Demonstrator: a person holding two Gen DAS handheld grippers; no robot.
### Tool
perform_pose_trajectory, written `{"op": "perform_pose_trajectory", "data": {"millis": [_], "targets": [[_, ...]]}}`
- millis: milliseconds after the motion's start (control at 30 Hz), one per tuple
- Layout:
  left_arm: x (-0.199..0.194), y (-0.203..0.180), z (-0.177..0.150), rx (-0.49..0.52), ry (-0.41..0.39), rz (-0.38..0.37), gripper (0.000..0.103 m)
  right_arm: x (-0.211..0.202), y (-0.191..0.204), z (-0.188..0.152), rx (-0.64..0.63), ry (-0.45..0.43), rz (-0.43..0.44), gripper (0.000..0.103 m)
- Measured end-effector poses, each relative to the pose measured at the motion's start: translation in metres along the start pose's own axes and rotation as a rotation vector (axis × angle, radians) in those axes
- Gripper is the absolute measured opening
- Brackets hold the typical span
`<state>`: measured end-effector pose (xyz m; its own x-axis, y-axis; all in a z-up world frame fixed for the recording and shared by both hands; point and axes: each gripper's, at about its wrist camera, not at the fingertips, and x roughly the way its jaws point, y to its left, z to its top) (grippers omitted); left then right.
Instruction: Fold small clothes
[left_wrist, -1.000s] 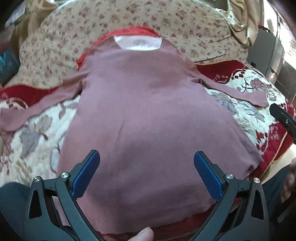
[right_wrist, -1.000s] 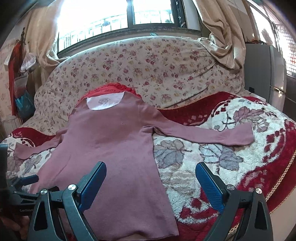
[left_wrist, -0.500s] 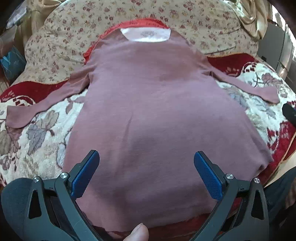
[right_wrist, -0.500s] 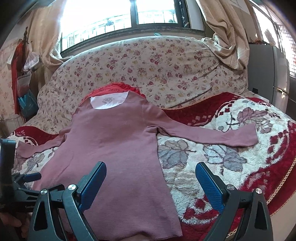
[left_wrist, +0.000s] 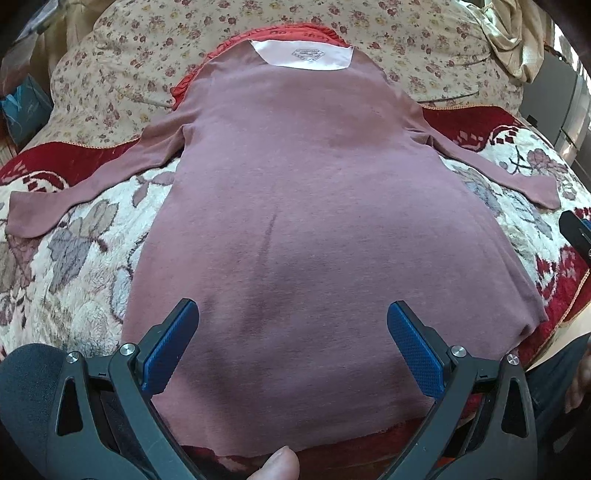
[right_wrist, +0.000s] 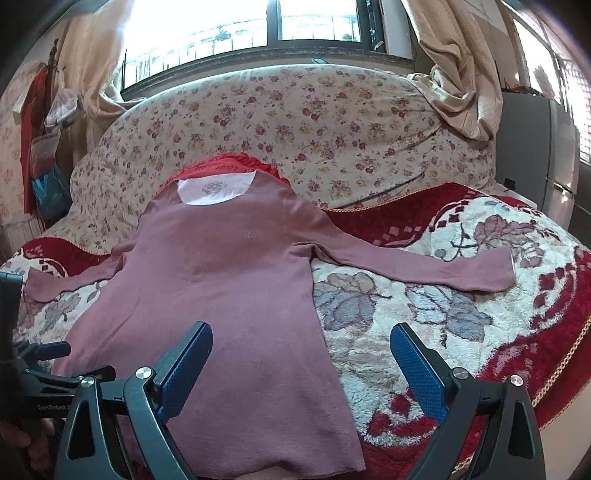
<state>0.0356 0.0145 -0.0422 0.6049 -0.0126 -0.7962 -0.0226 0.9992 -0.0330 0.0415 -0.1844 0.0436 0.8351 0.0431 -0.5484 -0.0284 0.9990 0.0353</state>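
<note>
Left wrist view puts your left tool (left_wrist: 293, 326) nearest, its two blue pads spread wide apart with nothing between them, hovering over the lower part of the mauve long-sleeved top (left_wrist: 314, 221). Your thumb tip (left_wrist: 275, 465) shows at the bottom edge. In the right wrist view your right tool (right_wrist: 301, 350) is likewise released, pads wide apart and empty, poised above the hem's right corner and the plush blanket (right_wrist: 461, 295) beside it.

That top lies flat and face up on the red-and-cream flowered blanket, hem toward you, neckline away. Its body flares toward the hem, which is slightly wavy, with a faint vertical crease near the middle. Both sleeves are stretched out sideways: the left sleeve (left_wrist: 74, 188) reaches across the blanket's leaf pattern, the right sleeve (right_wrist: 424, 266) runs out toward the red border. A white printed label panel (right_wrist: 216, 188) fills the neck opening, and a red ruffled cloth (right_wrist: 229, 164) peeks out behind the collar.

Beyond it rises a floral-covered backrest (right_wrist: 295, 110), then a bright window (right_wrist: 240, 29) with tan curtains (right_wrist: 450, 66).
</note>
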Motion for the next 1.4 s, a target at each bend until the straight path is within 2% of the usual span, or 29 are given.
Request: {"op": "perform_pose_trajectory", "data": {"millis": [1400], "targets": [[0.0057,-0.0020,-0.0042,0.018,0.023,0.001,0.102,0.0012,0.0016,-0.0008,-0.005,0.007,0.000,0.097]]}}
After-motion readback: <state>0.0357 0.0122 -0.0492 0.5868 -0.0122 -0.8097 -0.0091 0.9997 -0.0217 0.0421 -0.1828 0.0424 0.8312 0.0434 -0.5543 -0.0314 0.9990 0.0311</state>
